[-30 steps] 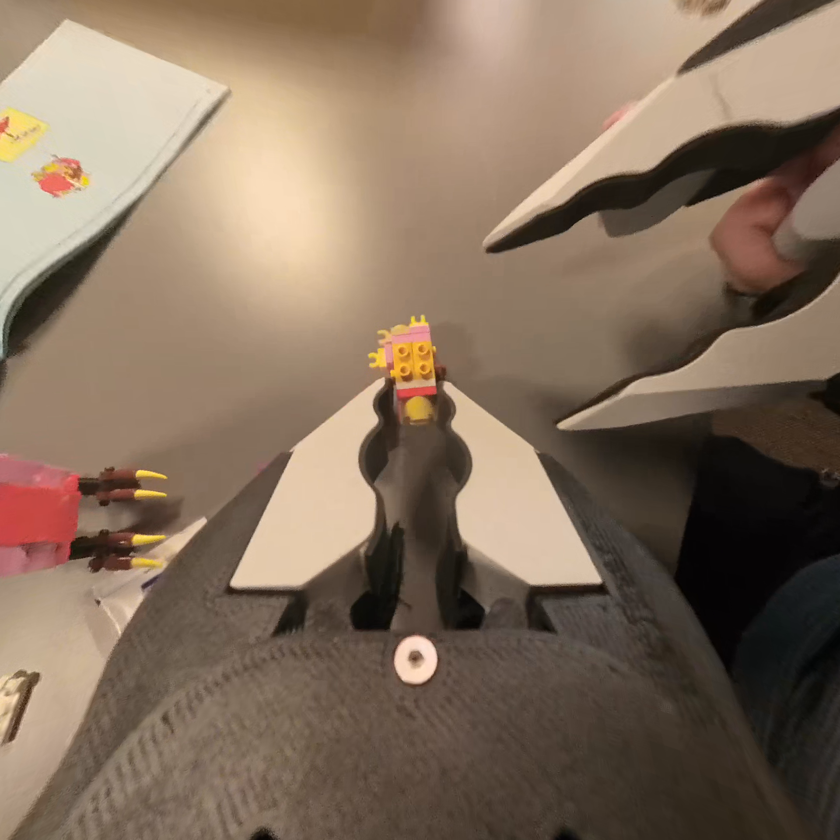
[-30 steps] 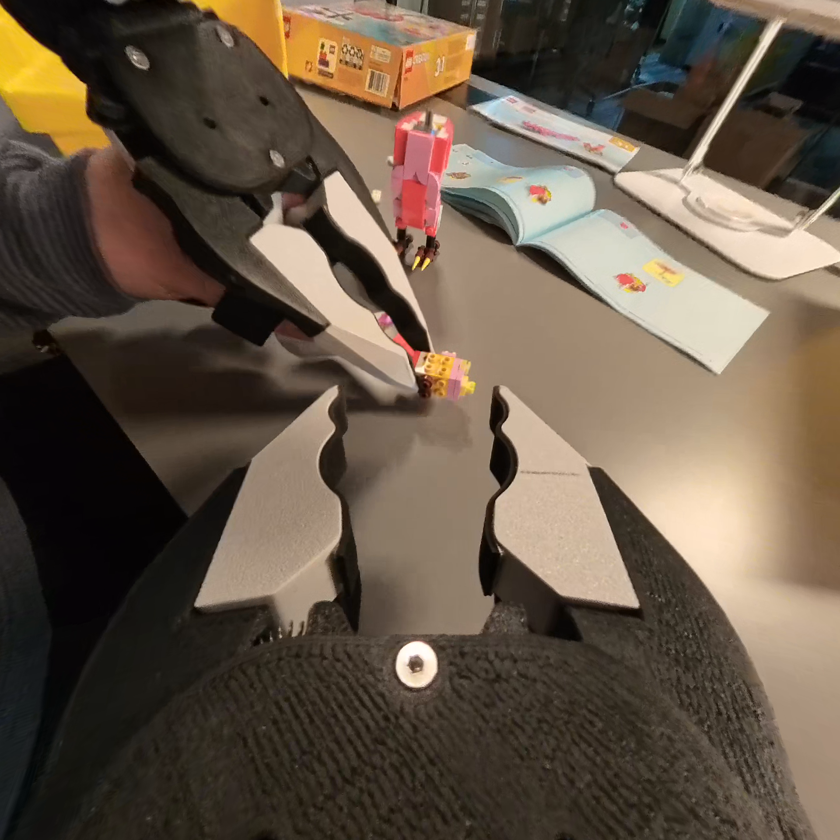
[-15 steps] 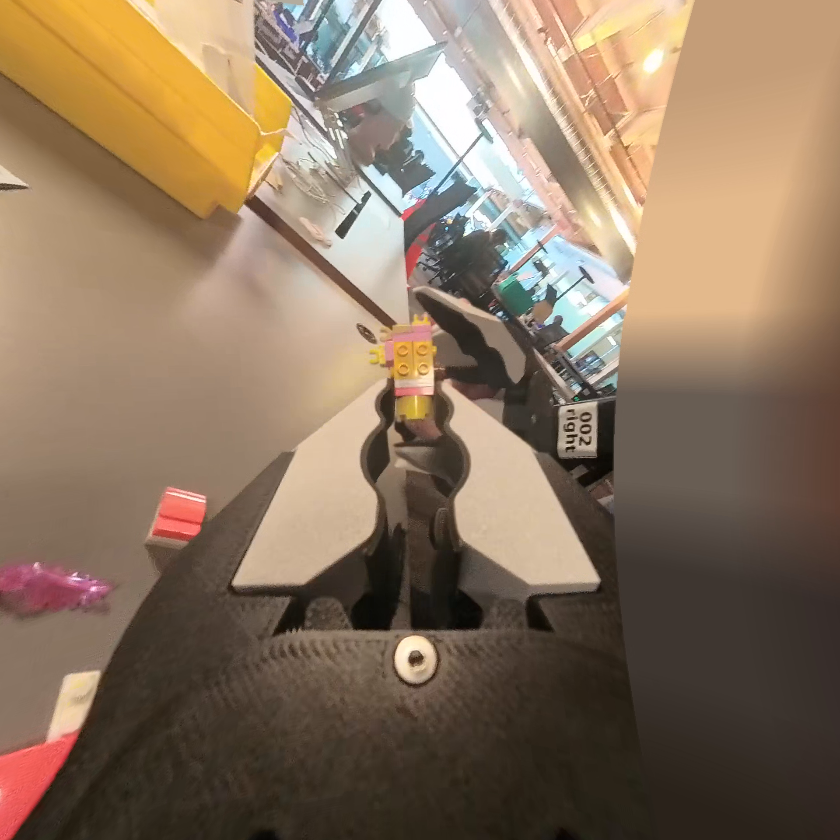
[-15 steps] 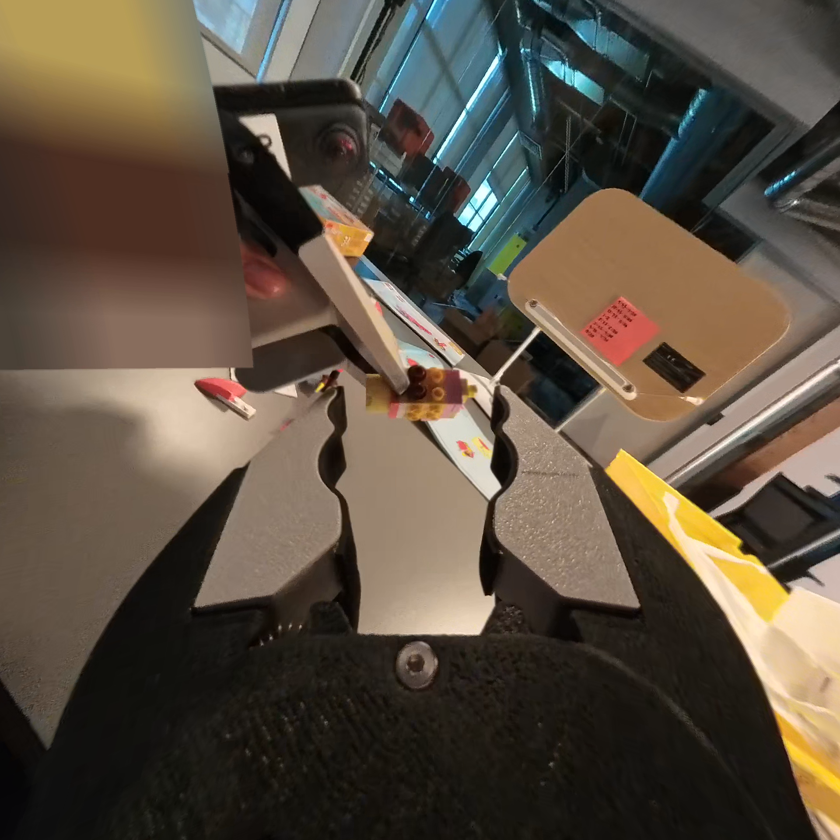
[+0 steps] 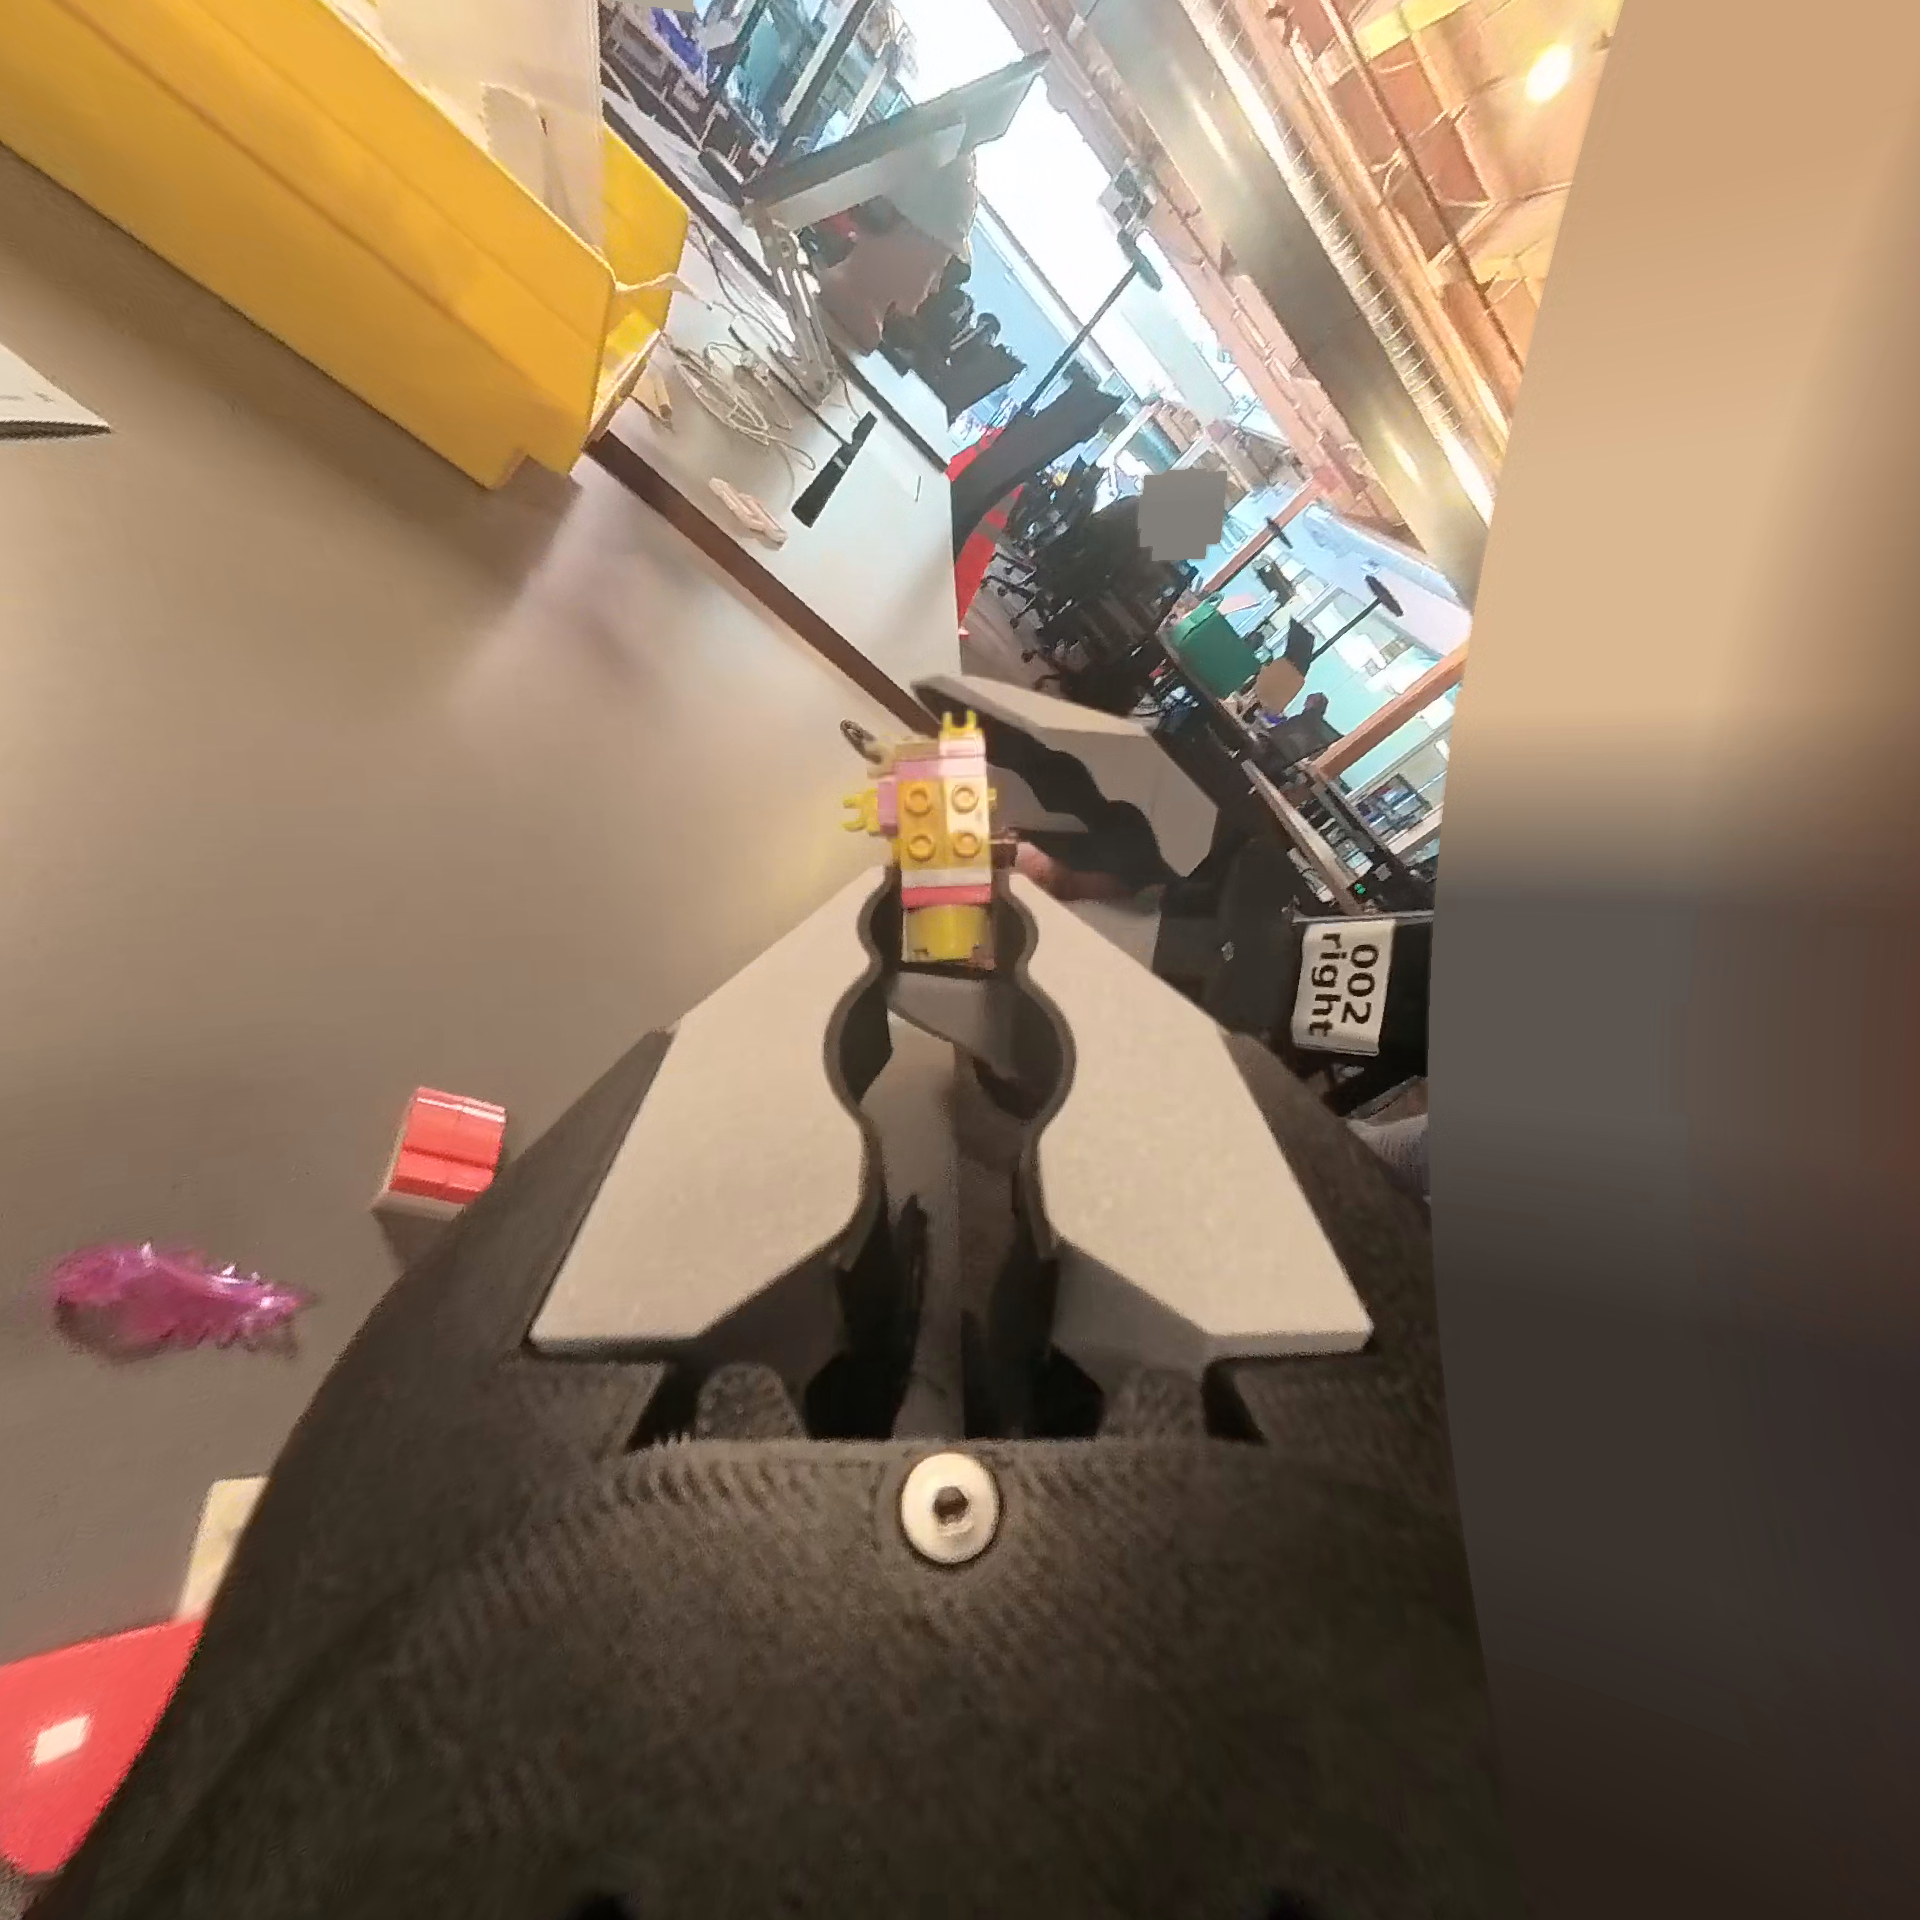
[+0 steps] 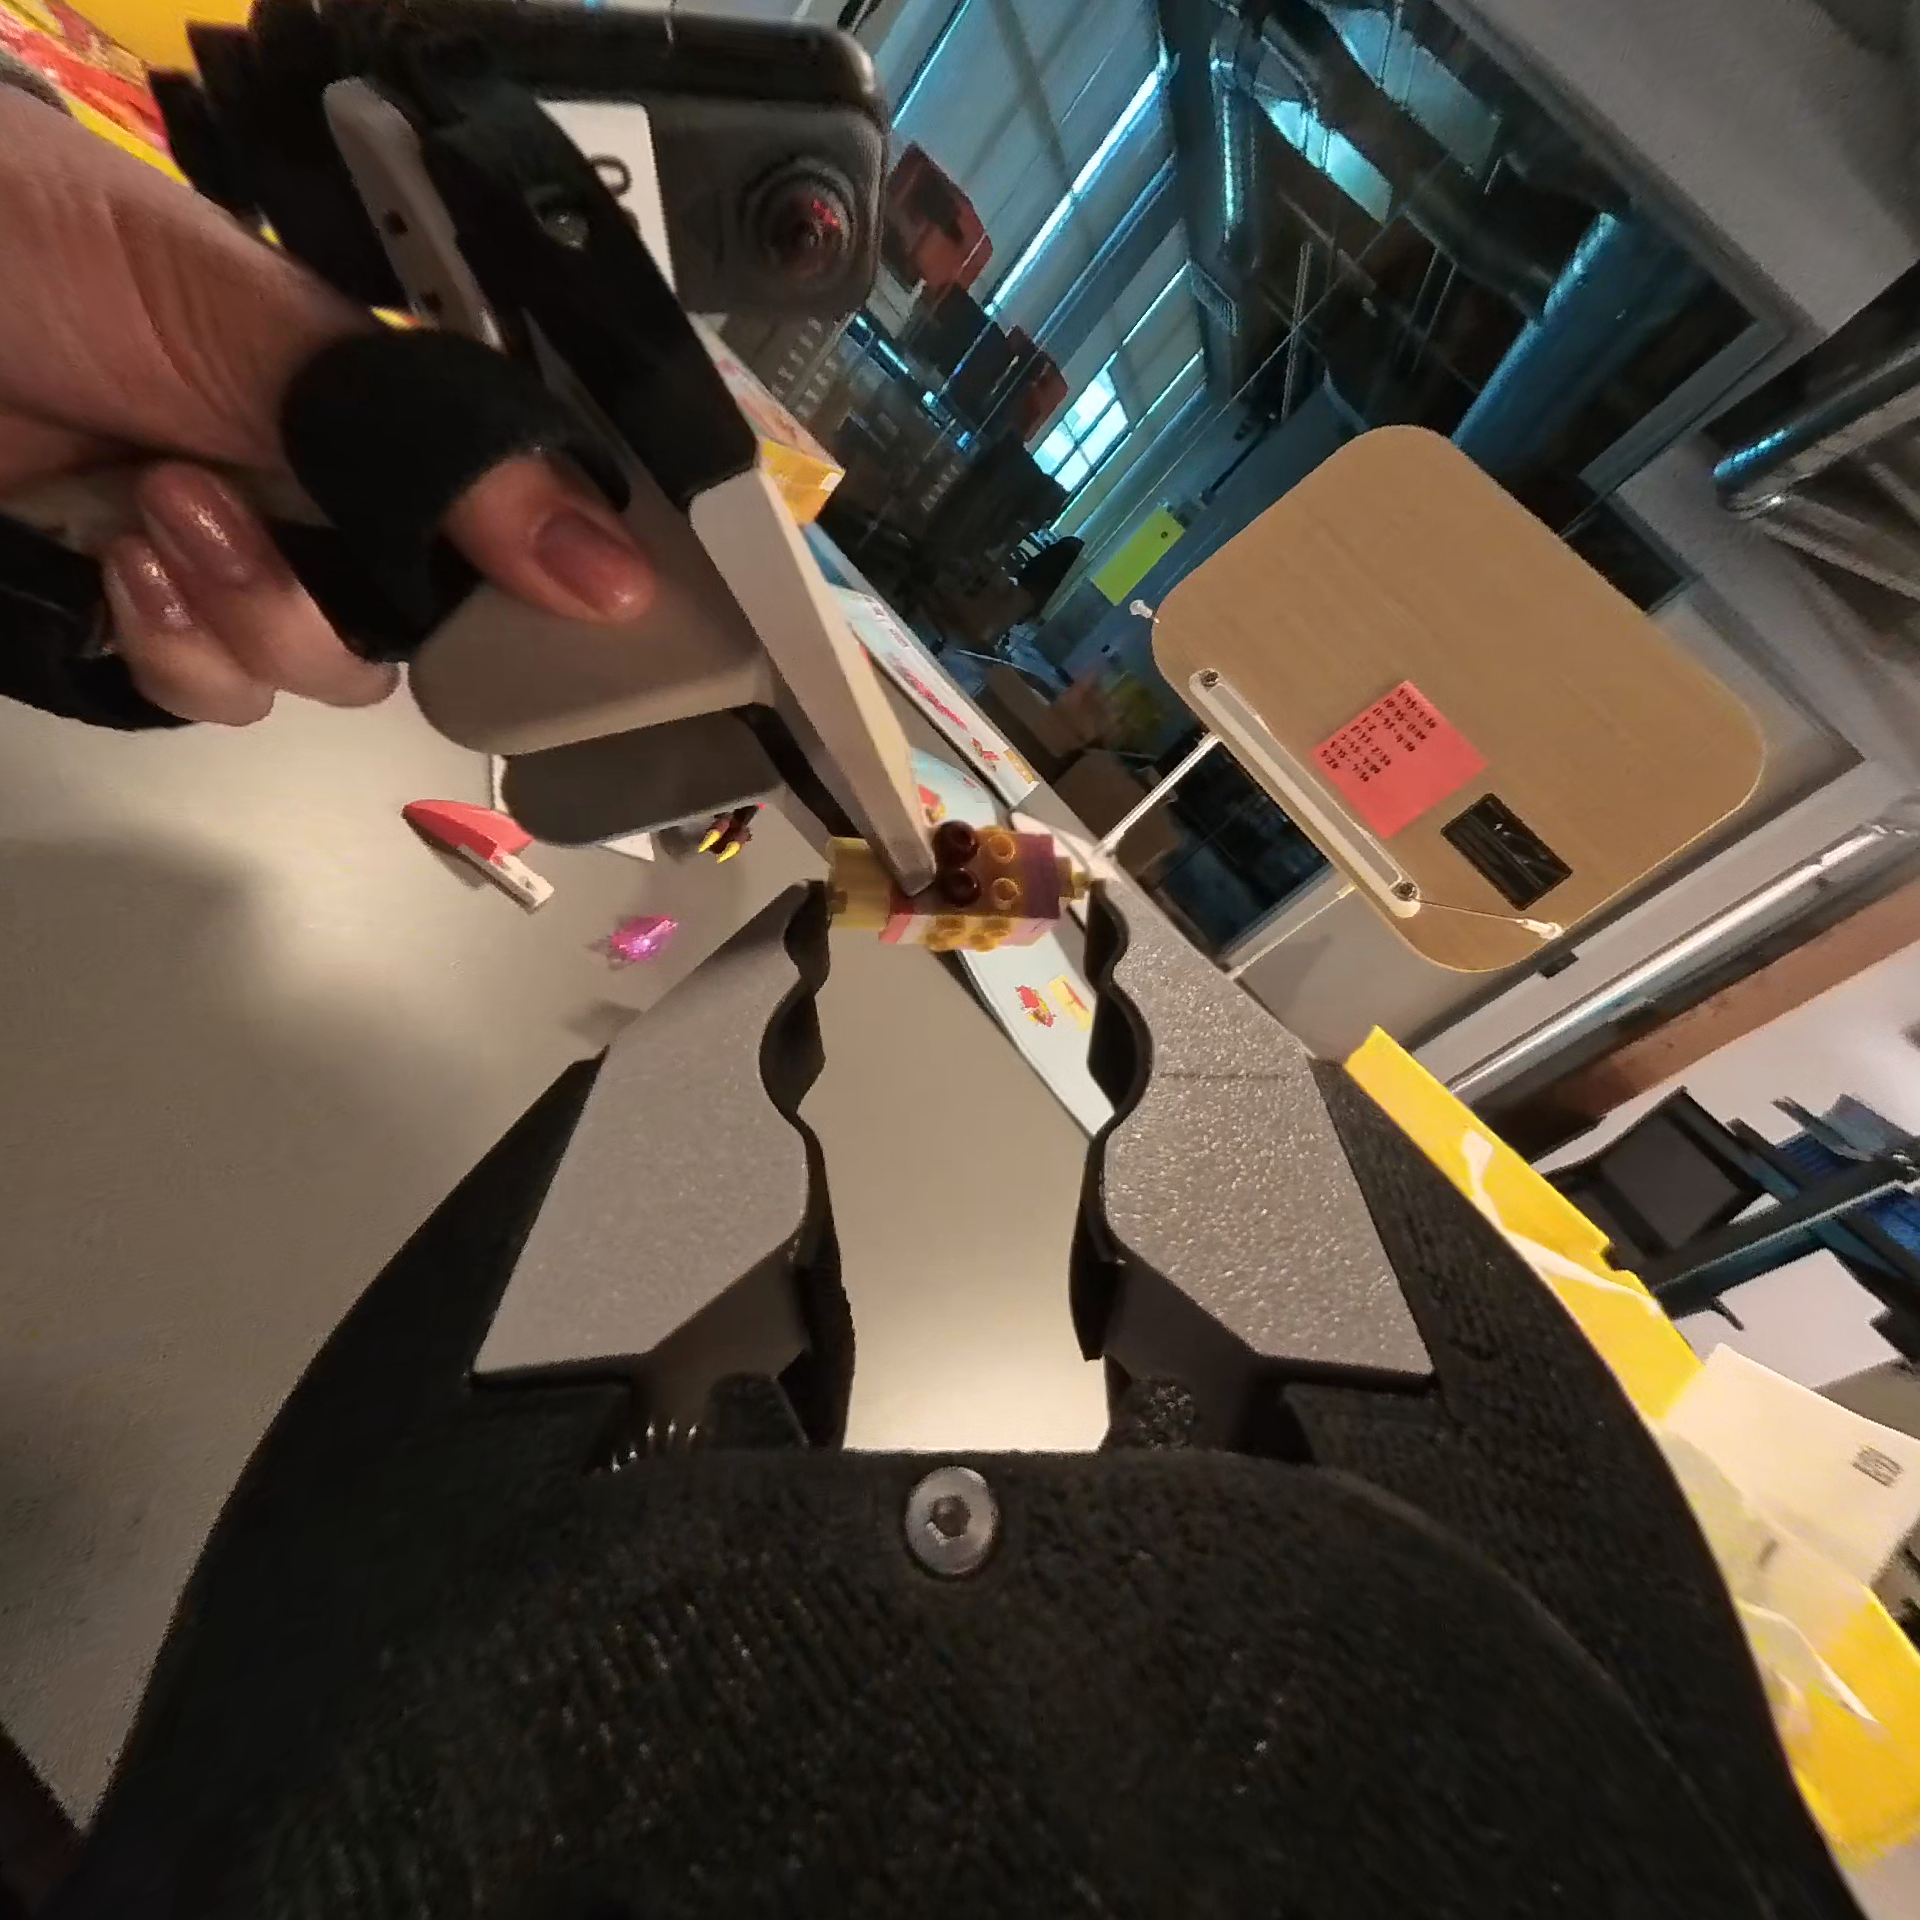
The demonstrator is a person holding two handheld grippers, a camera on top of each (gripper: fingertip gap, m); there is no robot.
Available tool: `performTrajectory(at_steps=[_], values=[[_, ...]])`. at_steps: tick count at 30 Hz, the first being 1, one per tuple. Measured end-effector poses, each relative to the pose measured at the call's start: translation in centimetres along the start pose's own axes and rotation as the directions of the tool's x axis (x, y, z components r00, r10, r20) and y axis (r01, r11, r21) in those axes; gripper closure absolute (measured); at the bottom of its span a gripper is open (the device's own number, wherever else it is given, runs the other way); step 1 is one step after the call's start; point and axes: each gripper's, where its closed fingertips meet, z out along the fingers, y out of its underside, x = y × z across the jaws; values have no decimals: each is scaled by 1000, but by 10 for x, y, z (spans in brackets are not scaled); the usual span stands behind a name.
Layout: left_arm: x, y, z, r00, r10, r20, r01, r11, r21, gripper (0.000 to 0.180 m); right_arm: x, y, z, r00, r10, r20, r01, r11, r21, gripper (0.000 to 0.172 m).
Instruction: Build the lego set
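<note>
Brick assembly (image 5: pixel 940 831), a small yellow, pink and brown cluster, sits clamped by its yellow end between the narrow fingertips of my left gripper (image 5: pixel 943 920), lifted off the grey table (image 5: pixel 364 727). My right gripper (image 6: pixel 956 914) stands wide around it; its left fingertip (image 6: pixel 805 914) looks to be touching the yellow end, its right fingertip (image 6: pixel 1101 925) lies just beside the pink end, and I cannot tell whether that one presses.

The biggest risk, I judge, is the cluster breaking apart if both grippers squeeze or pull at odd angles. Next, my left hold is only on one short end, so a nudge from the right could twist it loose and drop it among the loose pieces, the red bricks (image 5: pixel 442 1148) and the pink translucent piece (image 5: pixel 171 1299). Smaller still: the yellow clips (image 5: pixel 859 814) sticking out could snap off.
</note>
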Motion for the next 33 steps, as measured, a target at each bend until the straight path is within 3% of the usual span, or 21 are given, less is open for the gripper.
performTrajectory(at_steps=[3,5,8,11,17,33], values=[[0,-4,-3,998,66,13,-66,998,10,158,0,3,1,999,29,13,-29,1000,-9,124],[-10,-10,-12,978,171,115,-173,985,9,145,2,14,2,999,39,4,-39,998,-44,124],[-47,8,-24,868,378,321,-306,918,-252,142,3,29,3,998,65,-4,-65,995,-76,124],[-66,30,-26,811,471,346,-297,842,-450,142,-2,36,4,998,70,7,-69,994,-83,124],[-92,47,-30,774,503,384,-237,793,-562,150,-8,37,5,999,46,10,-45,997,-65,124],[-92,52,-25,807,475,351,-213,788,-577,163,-2,31,5,999,15,-41,-15,1000,-7,125]])
